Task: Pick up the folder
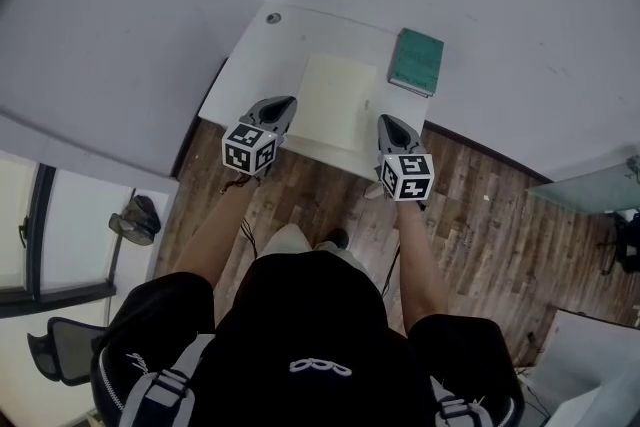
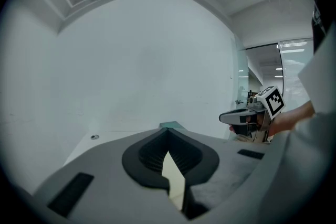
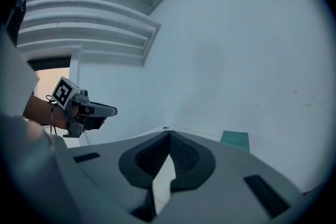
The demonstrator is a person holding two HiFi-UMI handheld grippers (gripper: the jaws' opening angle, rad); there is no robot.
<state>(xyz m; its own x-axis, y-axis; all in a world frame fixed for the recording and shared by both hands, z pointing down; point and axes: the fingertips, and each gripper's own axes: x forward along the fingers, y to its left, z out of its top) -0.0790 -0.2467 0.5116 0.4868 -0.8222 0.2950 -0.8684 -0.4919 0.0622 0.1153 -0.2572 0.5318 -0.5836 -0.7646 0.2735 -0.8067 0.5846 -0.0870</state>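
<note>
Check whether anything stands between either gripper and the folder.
Nothing visible does. The folder lies flat on the desk, with the left gripper close by its left edge and the right gripper close by its right edge, both shut. The green book sits apart at the back right, off both paths.

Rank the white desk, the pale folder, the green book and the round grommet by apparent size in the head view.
1. white desk
2. pale folder
3. green book
4. round grommet, clearly the smallest
All lie at desk level, so nearness changes nothing.
</note>
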